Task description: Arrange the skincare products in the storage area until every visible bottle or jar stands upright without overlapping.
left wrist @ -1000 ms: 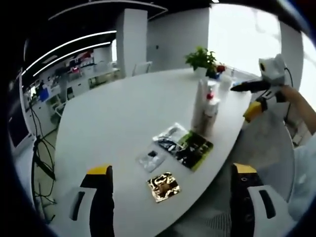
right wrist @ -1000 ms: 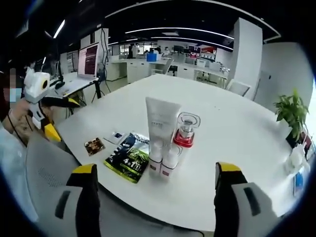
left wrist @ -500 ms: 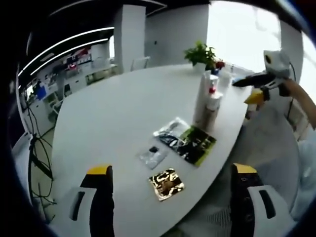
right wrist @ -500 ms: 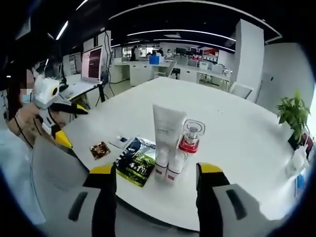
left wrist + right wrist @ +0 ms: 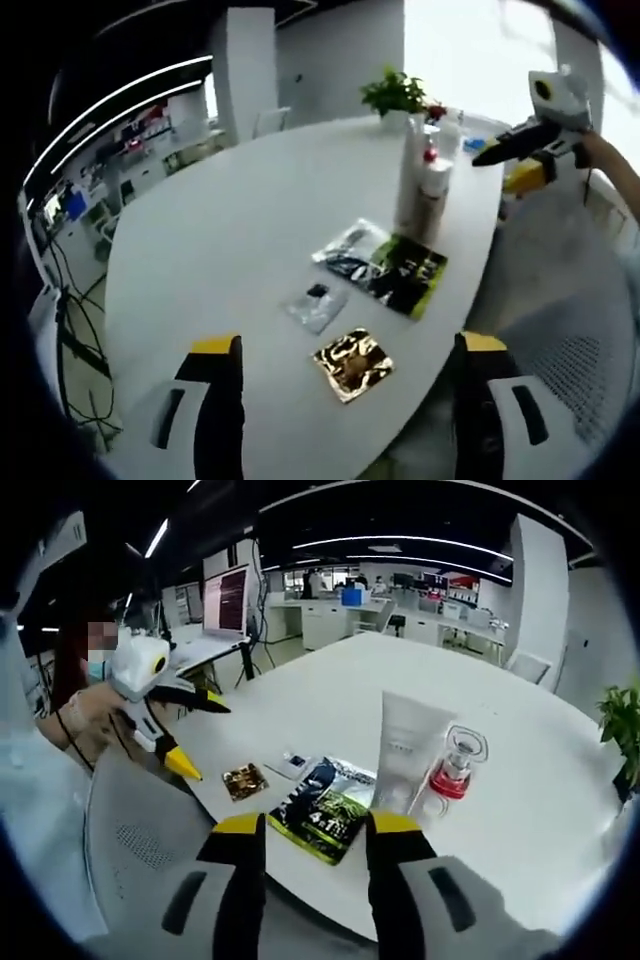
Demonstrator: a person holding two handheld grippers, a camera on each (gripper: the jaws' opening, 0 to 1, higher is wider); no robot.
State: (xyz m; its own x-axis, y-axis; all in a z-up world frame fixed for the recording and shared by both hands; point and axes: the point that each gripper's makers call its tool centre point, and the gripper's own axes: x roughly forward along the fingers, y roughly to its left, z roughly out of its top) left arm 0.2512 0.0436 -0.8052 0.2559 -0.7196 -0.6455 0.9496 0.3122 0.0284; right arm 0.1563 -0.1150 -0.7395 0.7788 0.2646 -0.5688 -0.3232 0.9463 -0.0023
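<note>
one white tube (image 5: pixel 403 750) upright beside red-collared clear bottle (image 5: pixel 455 766).

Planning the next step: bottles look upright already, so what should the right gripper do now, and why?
Probably bring the right gripper forward toward the white tube, slowly. It hangs off the table edge, holding nothing, jaws fairly close together. The tube, the red-collared bottle and the small bottles stand bunched beside the flat sachets, so spacing looks unsettled.
</note>
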